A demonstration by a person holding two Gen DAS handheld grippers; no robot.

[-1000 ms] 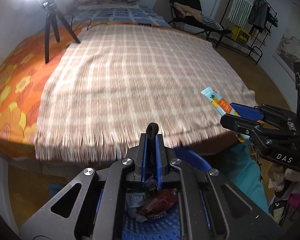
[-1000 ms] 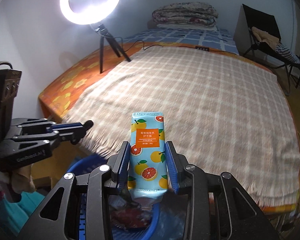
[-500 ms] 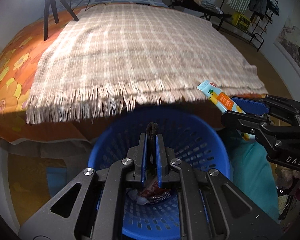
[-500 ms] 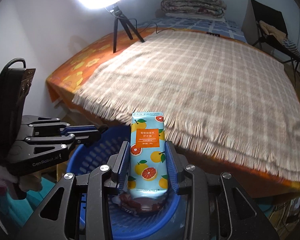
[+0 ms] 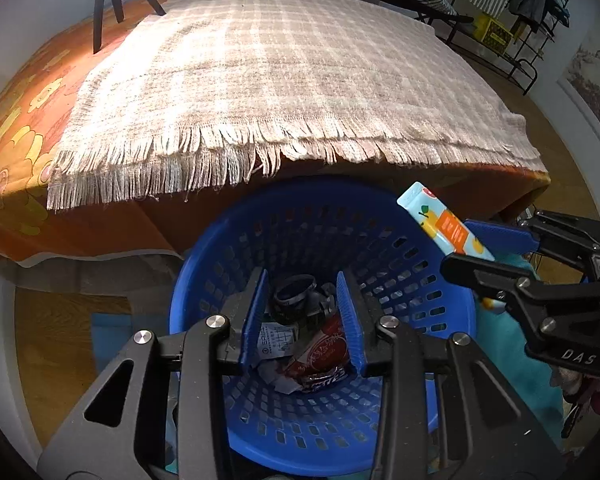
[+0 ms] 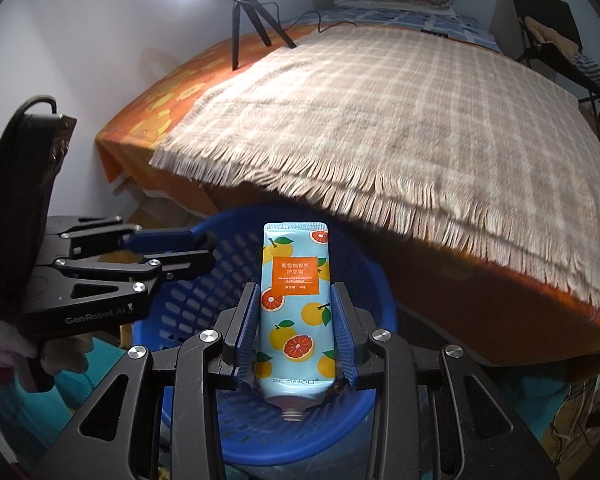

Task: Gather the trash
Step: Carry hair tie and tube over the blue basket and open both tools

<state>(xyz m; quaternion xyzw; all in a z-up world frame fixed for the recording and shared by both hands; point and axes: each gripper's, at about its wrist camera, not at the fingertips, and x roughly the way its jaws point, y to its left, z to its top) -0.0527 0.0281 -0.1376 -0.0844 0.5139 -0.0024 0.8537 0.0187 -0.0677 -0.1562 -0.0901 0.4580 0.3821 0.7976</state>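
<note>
A blue plastic basket [image 5: 440, 312] stands on the floor against the bed's foot, also in the right wrist view [image 6: 180, 300]. It holds a dark ring-shaped item [image 5: 294, 298], a red wrapper [image 5: 324, 356] and crumpled paper [image 5: 278, 338]. My left gripper [image 5: 302, 276] is open and empty above the basket. My right gripper [image 6: 296, 292] is shut on a light-blue hand-cream tube with orange fruit print [image 6: 296, 308], held over the basket's right rim, and the tube also shows in the left wrist view [image 5: 444, 224].
A bed with a beige plaid fringed blanket [image 5: 280, 80] over an orange flowered sheet [image 5: 16, 148] lies right behind the basket. A ring light on a tripod [image 6: 240, 20] stands on the bed. A chair [image 6: 540, 28] and clothes rack [image 5: 512, 12] stand far right.
My left gripper has opened and the dark item it held now lies in the basket. Both grippers have dropped lower over the basket. The right gripper still holds the tube.
</note>
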